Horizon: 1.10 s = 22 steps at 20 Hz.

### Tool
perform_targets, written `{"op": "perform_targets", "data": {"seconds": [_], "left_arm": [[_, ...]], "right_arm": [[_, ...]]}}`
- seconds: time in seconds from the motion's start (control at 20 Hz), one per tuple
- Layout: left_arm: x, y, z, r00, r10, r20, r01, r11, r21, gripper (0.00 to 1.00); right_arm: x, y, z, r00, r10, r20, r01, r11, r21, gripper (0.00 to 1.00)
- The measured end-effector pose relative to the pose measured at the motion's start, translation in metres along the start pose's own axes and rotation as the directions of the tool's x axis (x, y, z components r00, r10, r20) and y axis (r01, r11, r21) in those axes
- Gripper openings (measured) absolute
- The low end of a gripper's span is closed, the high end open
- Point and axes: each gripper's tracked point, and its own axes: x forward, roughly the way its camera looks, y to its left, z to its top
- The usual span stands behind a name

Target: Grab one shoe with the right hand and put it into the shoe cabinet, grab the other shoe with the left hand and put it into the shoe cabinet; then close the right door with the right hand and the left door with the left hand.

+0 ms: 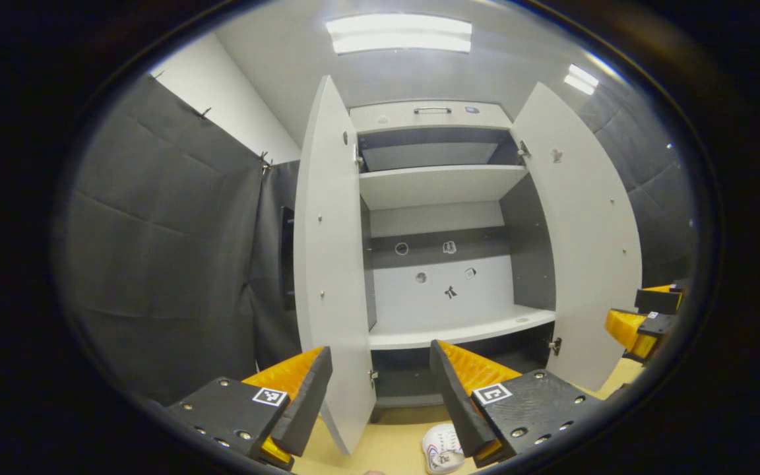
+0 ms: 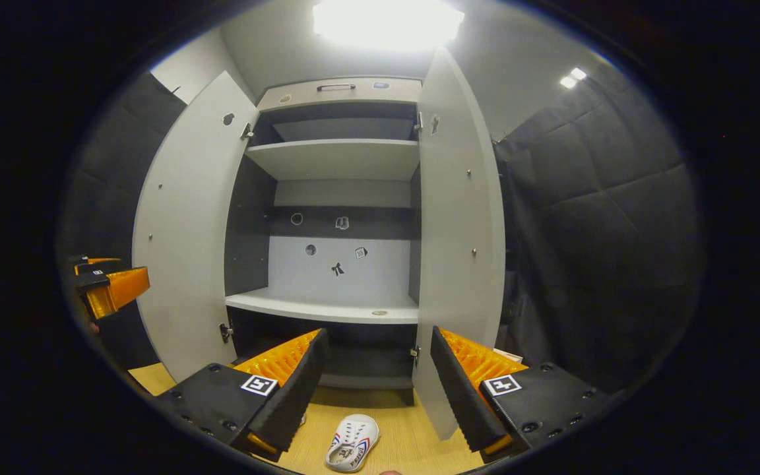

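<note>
the open shoe cabinet (image 1: 443,264) is faced from low and near in both views: slightly from its left in the left gripper view, slightly from its right (image 2: 340,251) in the right gripper view.

Shoe cabinet (image 1: 443,191) with both doors wide open, left tongs (image 1: 380,396) spread apart before it, white shoe (image 1: 441,448) on the floor below the cabinet

Wooden floor (image 2: 413,442), ceiling lights (image 1: 398,34)

one shoe (image 2: 352,443) lies on the floor (image 2: 406,422) before the open cabinet (image 2: 334,158).
</note>
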Motion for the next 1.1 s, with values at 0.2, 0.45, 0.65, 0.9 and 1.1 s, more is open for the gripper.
{"op": "perform_targets", "data": {"seconds": [0.2,0.45,0.65,0.9,1.1], "left_arm": [[0.004,0.004,-0.003,0.999,0.038,-0.001,-0.038,0.999,0.008,0.87],[0.006,0.009,-0.006,0.996,0.091,-0.004,-0.091,0.995,0.037,0.87],[0.005,0.014,-0.010,0.991,0.134,-0.018,-0.133,0.990,0.052,0.87],[0.003,0.020,-0.019,0.981,0.185,-0.054,-0.181,0.980,0.078,0.87],[0.001,0.022,-0.029,0.972,0.219,-0.085,-0.211,0.973,0.091,0.87]], "right_arm": [[0.018,0.013,-0.027,0.998,0.037,-0.050,-0.038,0.999,-0.017,0.98],[0.040,0.033,-0.077,0.980,0.091,-0.178,-0.101,0.994,-0.047,0.98],[0.054,0.044,-0.124,0.948,0.121,-0.295,-0.141,0.989,-0.045,0.98],[0.069,0.046,-0.185,0.902,0.126,-0.413,-0.161,0.986,-0.051,0.98],[0.073,0.051,-0.235,0.831,0.146,-0.537,-0.168,0.986,0.008,0.98]]}}
